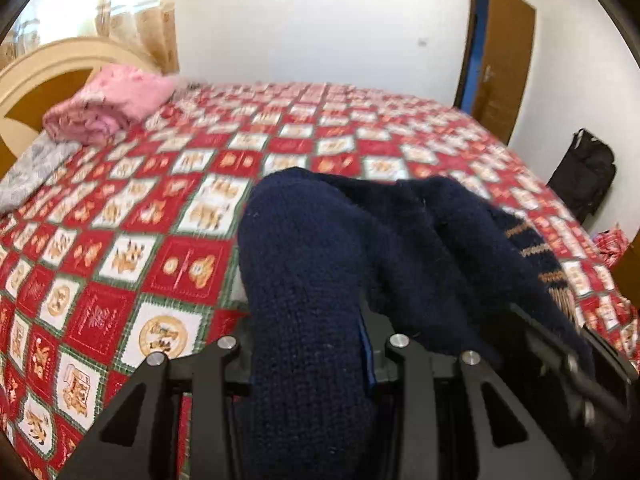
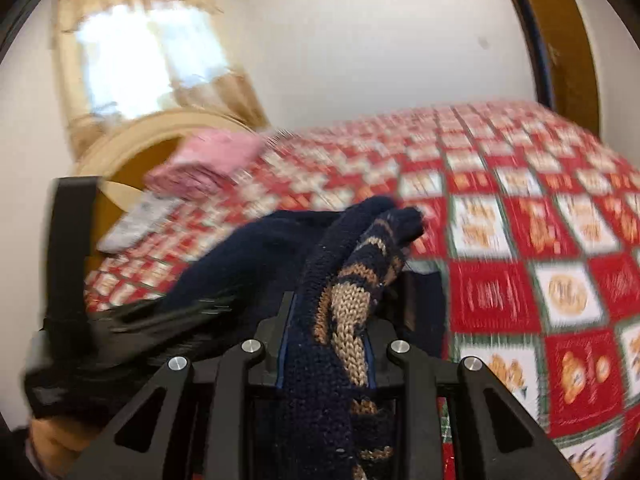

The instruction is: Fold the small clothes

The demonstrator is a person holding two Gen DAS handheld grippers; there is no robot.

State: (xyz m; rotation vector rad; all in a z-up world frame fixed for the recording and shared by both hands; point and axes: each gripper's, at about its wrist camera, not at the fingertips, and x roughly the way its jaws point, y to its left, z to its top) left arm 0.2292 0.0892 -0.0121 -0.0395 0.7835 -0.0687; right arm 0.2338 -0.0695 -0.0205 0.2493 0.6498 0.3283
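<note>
the left gripper (image 1: 312, 344) is clamped on a thick fold of the navy sweater (image 1: 320, 264). the right gripper (image 2: 326, 344) pinches its brown-patterned edge, and the knit hangs between both above the bed cover (image 1: 132, 208).

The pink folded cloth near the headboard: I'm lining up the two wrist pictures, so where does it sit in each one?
Left wrist view: the pink folded cloth lies upper left on the checked bedspread, just before the headboard.
Right wrist view: the cloth, blurred, sits left of centre, above the navy knit garment.
Shared landmark: the arched cream headboard directly behind it.
</note>
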